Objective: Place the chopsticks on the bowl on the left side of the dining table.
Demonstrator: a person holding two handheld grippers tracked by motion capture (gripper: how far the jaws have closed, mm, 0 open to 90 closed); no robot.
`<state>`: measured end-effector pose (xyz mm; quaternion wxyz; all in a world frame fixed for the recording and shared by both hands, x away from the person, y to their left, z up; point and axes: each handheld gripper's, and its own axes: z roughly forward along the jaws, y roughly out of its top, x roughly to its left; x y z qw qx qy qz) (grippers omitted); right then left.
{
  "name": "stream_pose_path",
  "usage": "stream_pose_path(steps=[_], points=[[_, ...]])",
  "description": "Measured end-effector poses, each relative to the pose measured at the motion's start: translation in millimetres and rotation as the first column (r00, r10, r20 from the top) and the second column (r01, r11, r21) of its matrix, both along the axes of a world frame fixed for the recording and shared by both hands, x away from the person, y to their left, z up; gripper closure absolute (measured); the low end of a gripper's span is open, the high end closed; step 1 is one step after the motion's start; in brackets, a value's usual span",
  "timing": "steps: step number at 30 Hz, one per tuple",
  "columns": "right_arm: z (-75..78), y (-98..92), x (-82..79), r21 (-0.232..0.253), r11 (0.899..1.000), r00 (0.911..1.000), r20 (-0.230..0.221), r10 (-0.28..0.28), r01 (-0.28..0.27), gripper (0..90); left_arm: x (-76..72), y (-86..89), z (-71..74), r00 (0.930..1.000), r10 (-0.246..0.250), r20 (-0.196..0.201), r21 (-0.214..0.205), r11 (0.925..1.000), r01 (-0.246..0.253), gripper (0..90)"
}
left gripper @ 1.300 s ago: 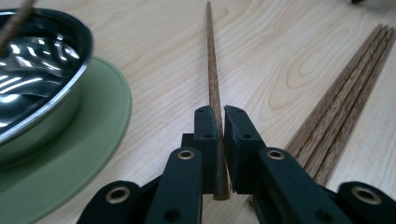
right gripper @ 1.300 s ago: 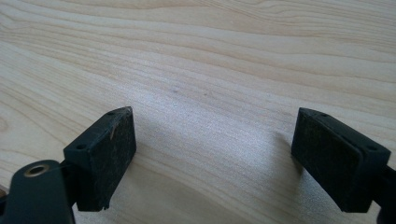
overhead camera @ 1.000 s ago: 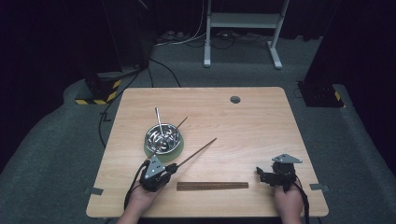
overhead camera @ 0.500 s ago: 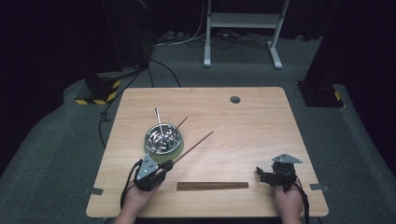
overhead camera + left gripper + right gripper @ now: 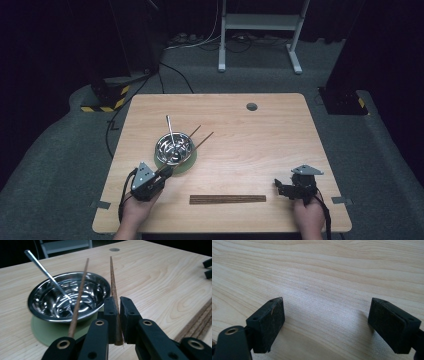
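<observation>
We held a chopstick (image 5: pixel 114 290) clamped in our left gripper (image 5: pixel 118 315), near the steel bowl (image 5: pixel 67 298); our right gripper (image 5: pixel 327 325) stood open over the table (image 5: pixel 332 270).

The pale wooden table (image 5: pixel 260 145) is bright and evenly lit from above, while the room around it, at the top and sides of the frame, is almost black. The shiny steel bowl (image 5: pixel 67 296) has strong glare. Near black jaws look soft, with faint shadows under them.
</observation>
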<state>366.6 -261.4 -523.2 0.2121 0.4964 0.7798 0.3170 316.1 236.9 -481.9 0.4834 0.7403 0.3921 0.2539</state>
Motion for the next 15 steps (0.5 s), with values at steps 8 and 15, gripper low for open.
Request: stream_pose_path(steps=[8,15], points=[[0.0,0.0,0.0,0.0,1.0,1.0,0.0,0.0,0.0,13.4,2.1,11.3,-2.3,0.9987,0.052,0.003,-0.004,0.9987,-0.052,83.5],[0.0,0.0,0.0,0.0,1.0,1.0,0.0,0.0,0.0,13.4,2.8,12.9,-4.4,0.9974,0.072,0.001,0.001,0.9974,-0.072,83.5]])
